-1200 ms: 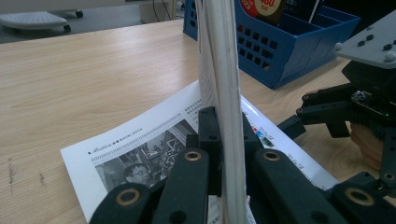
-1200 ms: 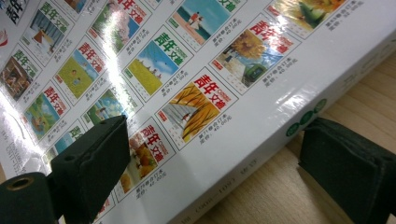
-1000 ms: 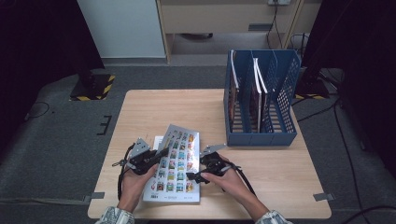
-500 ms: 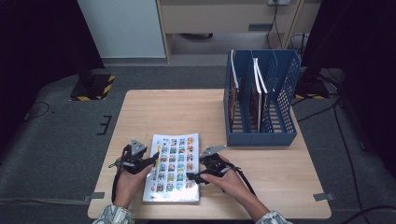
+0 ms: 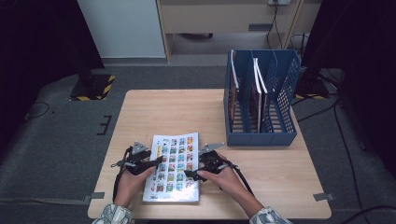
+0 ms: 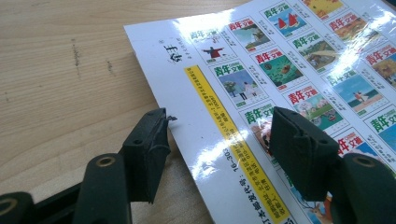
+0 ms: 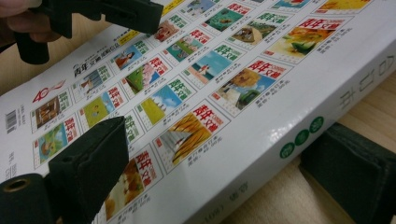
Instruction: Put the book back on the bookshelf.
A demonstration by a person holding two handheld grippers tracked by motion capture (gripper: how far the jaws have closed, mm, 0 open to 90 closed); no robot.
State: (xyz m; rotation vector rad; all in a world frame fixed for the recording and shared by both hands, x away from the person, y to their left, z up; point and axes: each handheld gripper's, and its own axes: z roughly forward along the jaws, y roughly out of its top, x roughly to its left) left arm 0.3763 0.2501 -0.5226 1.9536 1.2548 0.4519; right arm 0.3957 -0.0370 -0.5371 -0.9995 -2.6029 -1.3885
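Counter (image 5: 187, 109) carries one blue file rack (image 5: 261, 133) with about three books standing in it, hard to count, and one thick book (image 5: 173, 168) lying flat near the front edge. Left claw (image 6: 219, 135) has just been opening; its jaws straddle the book's edge without pressing. Right claw (image 7: 224, 172) brackets the spine, apparently not clamped. Close squarely on the spine before lifting.

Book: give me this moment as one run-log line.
book: flat on table | left gripper: open, just opened, straddling edge | right gripper: spine between fingers, grip unclear
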